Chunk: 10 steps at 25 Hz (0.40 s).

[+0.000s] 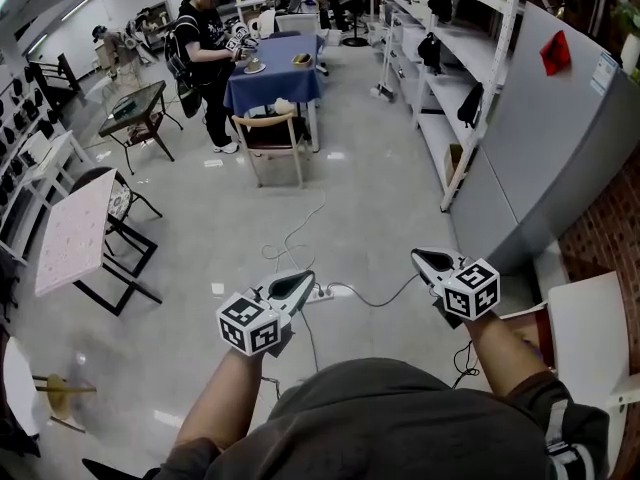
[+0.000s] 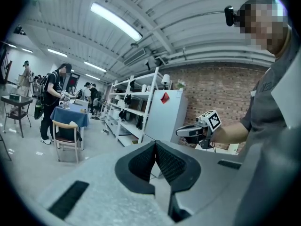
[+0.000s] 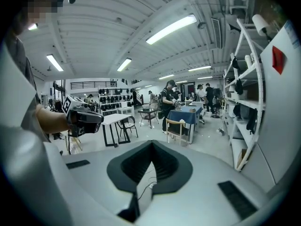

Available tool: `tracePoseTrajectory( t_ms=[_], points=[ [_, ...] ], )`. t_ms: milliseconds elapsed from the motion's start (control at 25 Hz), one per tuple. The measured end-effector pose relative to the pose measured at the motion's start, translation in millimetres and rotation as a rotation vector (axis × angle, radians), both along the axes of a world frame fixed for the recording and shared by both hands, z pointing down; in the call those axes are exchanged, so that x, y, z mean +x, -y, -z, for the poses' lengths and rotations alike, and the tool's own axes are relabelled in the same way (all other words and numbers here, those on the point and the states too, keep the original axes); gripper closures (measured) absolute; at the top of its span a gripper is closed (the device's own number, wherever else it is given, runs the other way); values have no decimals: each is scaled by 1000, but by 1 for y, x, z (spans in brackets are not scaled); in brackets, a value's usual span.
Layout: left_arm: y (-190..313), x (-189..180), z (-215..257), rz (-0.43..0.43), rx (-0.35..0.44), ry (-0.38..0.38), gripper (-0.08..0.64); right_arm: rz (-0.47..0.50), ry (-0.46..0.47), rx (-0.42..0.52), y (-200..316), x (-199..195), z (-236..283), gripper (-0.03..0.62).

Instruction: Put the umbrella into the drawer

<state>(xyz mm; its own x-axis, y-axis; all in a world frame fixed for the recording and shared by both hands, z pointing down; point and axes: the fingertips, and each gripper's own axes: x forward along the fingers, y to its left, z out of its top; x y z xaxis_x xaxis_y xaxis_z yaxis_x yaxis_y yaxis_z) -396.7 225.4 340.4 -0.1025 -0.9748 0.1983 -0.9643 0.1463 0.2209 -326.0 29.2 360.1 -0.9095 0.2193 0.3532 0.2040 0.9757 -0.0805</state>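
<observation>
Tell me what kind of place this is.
Probably an open-plan lab or workshop hall: tall white metal shelving units along one side, a blue-clothed table on a bare grey polished floor, and strip lights on an exposed ceiling.

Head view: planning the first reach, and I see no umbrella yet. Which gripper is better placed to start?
Right, tentatively. Both grippers are shut, empty; no umbrella or drawer shows. The right gripper is nearer the grey cabinet and shelves; the left gripper hangs over open floor.
</observation>
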Motion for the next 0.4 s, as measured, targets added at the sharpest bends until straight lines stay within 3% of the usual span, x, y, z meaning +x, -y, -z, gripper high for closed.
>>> tracePoseTrajectory(
  t_ms=[400],
  points=[
    [1, 1, -1, -4, 0, -4, 555, 5, -3, 0, 0, 2, -2, 601]
  ],
)
